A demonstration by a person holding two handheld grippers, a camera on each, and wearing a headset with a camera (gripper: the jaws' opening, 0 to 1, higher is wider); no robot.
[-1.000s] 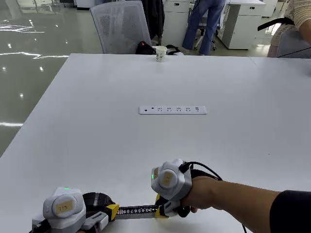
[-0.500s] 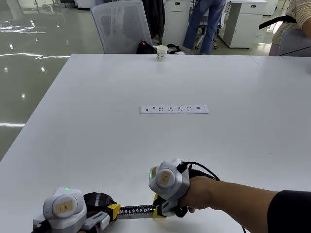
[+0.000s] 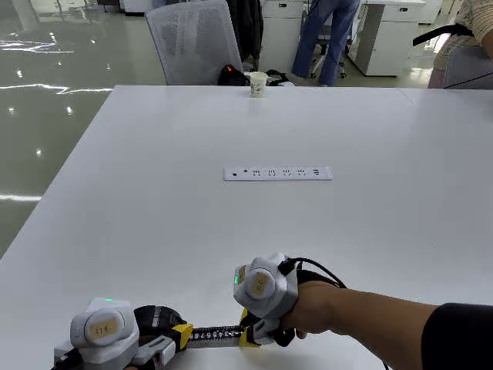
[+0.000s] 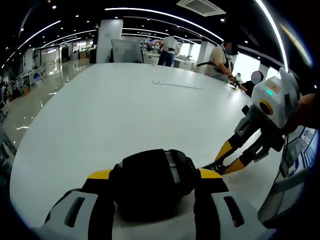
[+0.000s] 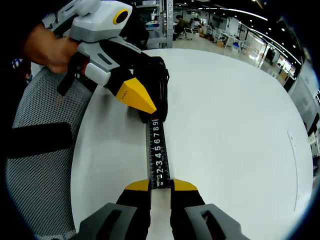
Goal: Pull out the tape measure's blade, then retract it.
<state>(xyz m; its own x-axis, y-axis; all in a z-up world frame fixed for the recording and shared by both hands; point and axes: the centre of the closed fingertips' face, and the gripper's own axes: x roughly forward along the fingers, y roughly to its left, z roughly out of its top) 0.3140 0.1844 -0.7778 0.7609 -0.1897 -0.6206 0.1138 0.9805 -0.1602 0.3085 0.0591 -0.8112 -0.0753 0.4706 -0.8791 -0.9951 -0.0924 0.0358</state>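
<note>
Blade (image 5: 158, 155) nos. 2–9 legible; right gripper (image 5: 161, 184) pinches its end, left gripper (image 4: 155, 175) prob. clamps case (image 5: 160, 80).

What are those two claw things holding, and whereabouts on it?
The left gripper clamps the tape measure case across its sides; the right gripper pinches the blade near its free end, by the lowest numbers.

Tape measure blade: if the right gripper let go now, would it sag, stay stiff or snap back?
The blade runs straight from the case to the right gripper without drooping, so it is probably stiff over this short length. Released, it would likely spring back into the case. It looks thin and smooth, so it may slip unless pinched firmly.
</note>
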